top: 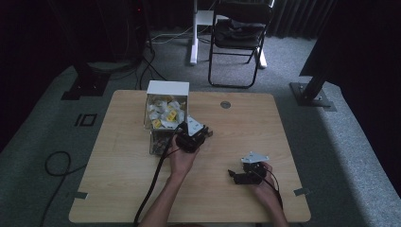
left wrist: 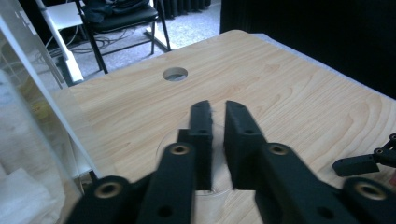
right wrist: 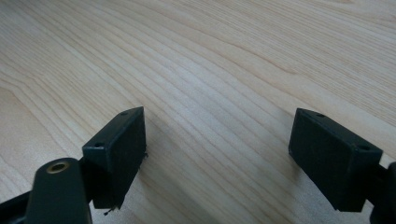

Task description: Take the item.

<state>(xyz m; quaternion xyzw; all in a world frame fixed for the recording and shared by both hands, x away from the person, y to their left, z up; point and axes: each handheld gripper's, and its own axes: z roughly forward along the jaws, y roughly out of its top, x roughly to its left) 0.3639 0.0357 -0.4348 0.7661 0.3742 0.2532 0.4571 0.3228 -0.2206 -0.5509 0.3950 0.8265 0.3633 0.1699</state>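
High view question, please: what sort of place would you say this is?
Probably a lab or studio recording space: dark curtains, stand bases on grey carpet, loose floor cables and a folding chair around one wooden table.

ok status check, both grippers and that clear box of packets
Left gripper nearly shut, nothing visibly gripped, beside clear box. Right gripper open, empty, over bare table. Nothing in the way.
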